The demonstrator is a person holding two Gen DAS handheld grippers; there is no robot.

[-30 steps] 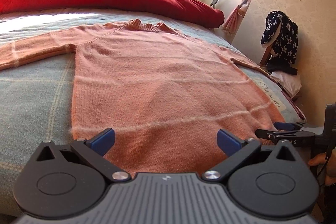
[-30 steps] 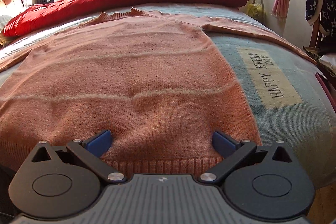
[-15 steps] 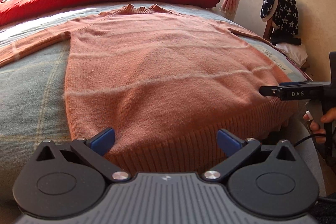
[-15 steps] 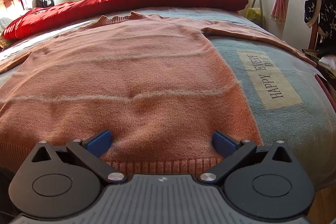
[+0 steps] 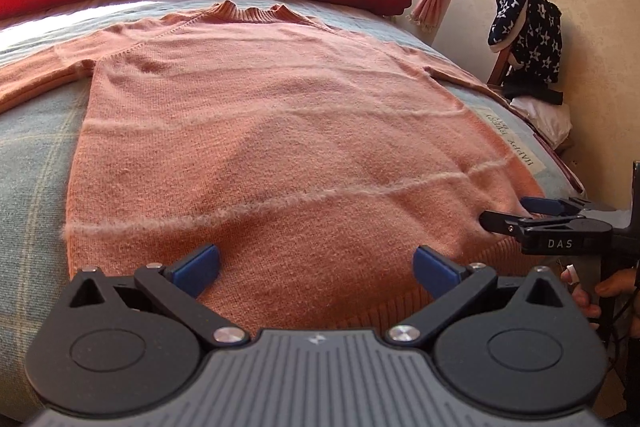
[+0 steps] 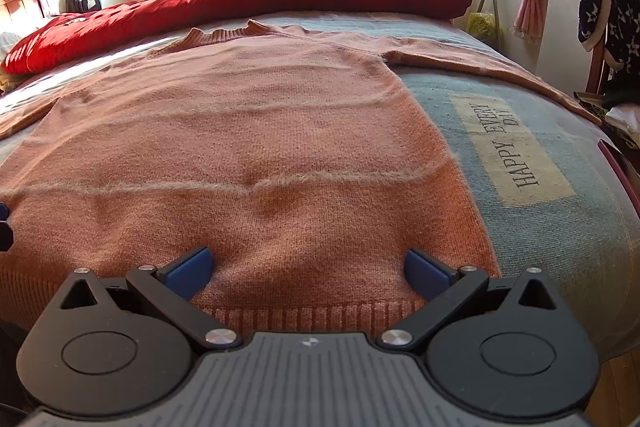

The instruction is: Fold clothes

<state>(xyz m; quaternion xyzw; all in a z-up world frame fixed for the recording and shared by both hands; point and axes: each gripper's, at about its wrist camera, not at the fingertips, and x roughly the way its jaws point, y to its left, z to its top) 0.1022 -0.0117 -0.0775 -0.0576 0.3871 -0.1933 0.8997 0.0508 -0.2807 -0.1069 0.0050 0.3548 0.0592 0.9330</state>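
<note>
Left hand-held gripper (image 5: 316, 263): jaws spread wide, blue pads (image 5: 196, 263) well apart, nothing between them. Held low and roughly level, pointing forward.

Right hand-held gripper (image 6: 308, 267): jaws likewise spread wide, blue pads (image 6: 188, 267) well apart, nothing gripped. Low, roughly level, pointing forward.

From the left wrist view, the right hand-held gripper shows side-on at the right edge: black fingers and one blue pad stretch out to the left, roughly horizontal. The person's hand (image 5: 596, 295) is below and behind it; only fingertips show, curled around the handle. The grip itself is mostly out of frame.

From the right wrist view, only a dark sliver of the left hand-held gripper shows at the far left edge.
</note>
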